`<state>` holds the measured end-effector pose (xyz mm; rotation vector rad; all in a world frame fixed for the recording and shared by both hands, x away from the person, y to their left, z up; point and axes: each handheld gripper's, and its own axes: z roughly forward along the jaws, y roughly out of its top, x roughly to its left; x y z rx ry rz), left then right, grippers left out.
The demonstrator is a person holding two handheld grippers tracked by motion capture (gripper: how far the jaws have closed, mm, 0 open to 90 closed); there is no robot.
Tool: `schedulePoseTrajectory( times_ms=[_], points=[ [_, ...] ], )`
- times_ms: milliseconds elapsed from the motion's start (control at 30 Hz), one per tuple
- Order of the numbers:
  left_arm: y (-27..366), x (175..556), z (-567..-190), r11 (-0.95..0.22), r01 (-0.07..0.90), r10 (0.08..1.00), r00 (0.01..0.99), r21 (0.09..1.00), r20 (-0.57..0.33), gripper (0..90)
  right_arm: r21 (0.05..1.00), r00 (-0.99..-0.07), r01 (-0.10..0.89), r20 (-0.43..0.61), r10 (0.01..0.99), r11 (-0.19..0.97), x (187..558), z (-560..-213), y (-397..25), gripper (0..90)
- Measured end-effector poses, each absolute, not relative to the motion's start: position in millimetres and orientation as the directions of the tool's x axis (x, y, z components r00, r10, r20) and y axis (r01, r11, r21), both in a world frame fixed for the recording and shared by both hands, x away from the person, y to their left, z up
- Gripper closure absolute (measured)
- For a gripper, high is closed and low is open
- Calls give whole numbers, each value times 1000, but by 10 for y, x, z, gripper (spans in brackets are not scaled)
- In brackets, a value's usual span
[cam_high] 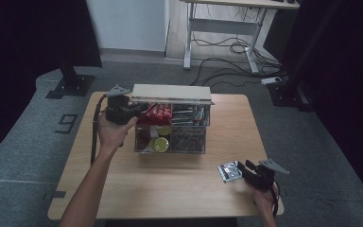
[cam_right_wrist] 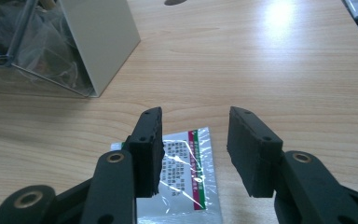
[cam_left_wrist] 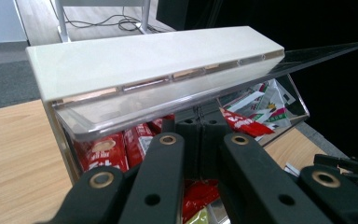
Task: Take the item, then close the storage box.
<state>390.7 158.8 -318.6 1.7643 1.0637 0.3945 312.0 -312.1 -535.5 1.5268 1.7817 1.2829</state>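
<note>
A clear box (cam_high: 135, 142) of snack packets stands at the middle back of the table. Its lid, a white bar (cam_high: 171, 93) with a clear flap (cam_left_wrist: 121, 112), is lifted at a slant. My left gripper (cam_high: 134, 109) is at the box's left top corner, and in the left gripper view its jaws (cam_left_wrist: 200, 135) are shut on the flap's front edge. Red packets (cam_left_wrist: 102, 149) lie under the flap. My right gripper (cam_high: 241, 169) is low at the front right, open, with a silver packet (cam_right_wrist: 184, 172) on the table between and under its jaws.
The box also holds yellow-green round items (cam_high: 160, 144) and clear wrappers (cam_high: 189, 137). Its white side panel (cam_right_wrist: 102, 42) stands left of the right gripper. Bare tabletop (cam_high: 170, 184) lies in front of the box. A desk frame and cables (cam_high: 227, 47) are on the floor behind.
</note>
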Motion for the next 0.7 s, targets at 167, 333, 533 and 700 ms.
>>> schedulePoseTrajectory(
  times_ms=[167,333,533,700],
  points=[
    [1598,3889,-3214,-116,481,802,562,869,-204,899,865,-294,500,212,932,-39,3115,-5349,-3087,558],
    [1604,3867,-3256,-118,489,797,566,864,-212,900,861,-298,506,217,930,-39,3118,-5370,-3085,571],
    [1617,3824,-3312,-117,493,793,569,862,-218,900,855,-293,517,224,930,-43,3119,-5399,-3095,584],
    [1615,3791,-3341,-120,495,789,574,860,-220,900,852,-293,522,227,929,-44,3122,-5417,-3090,591]
  ],
)
